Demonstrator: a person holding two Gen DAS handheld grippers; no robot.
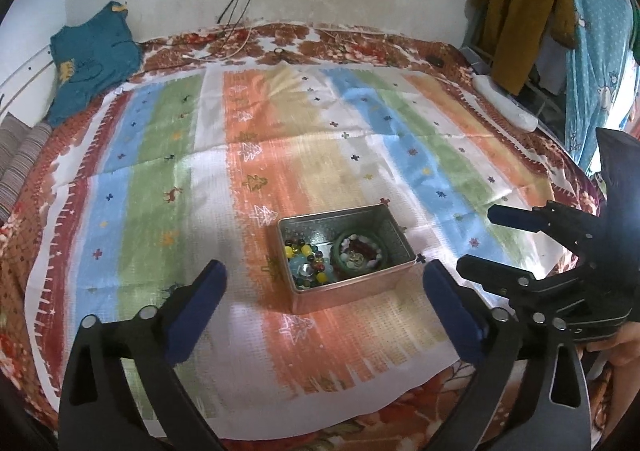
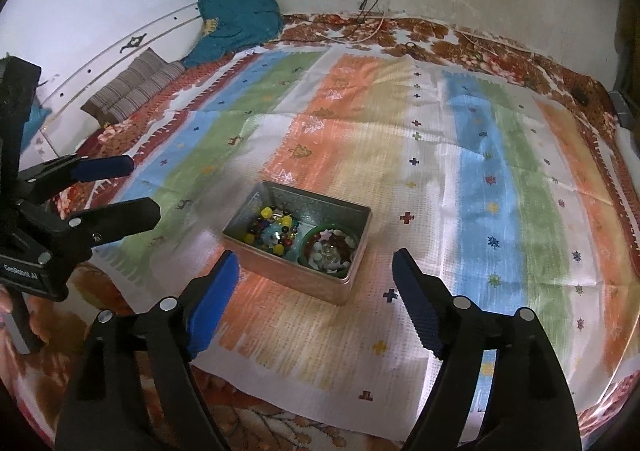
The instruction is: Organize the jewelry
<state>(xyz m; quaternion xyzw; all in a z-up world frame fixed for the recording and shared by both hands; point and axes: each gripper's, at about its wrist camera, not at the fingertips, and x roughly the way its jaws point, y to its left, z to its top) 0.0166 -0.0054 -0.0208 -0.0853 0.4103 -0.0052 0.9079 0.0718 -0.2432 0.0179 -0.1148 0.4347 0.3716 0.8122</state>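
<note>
An open rectangular metal tin (image 1: pixel 394 227) (image 2: pixel 280 271) sits on the striped cloth. Inside it lie coloured bead bracelets (image 1: pixel 308 263) (image 2: pixel 272 229) on the left and a green bangle (image 1: pixel 338 269) (image 2: pixel 308 239) around white-beaded jewelry on the right. My left gripper (image 1: pixel 324 283) is open and empty, held above and just short of the tin. My right gripper (image 2: pixel 316 271) is open and empty, also just short of the tin. Each gripper shows in the other's view, the right one (image 1: pixel 486 239) at the right, the left one (image 2: pixel 140 187) at the left.
The striped cloth (image 1: pixel 280 131) (image 2: pixel 440 171) covers a floral bedspread. A teal garment (image 1: pixel 92 59) (image 2: pixel 236 19) and striped cushion (image 2: pixel 132 91) lie at the back left. Cables (image 1: pixel 240 11) hang from a wall socket. A white object (image 1: pixel 504 103) and hanging clothes (image 1: pixel 520 11) are at the right.
</note>
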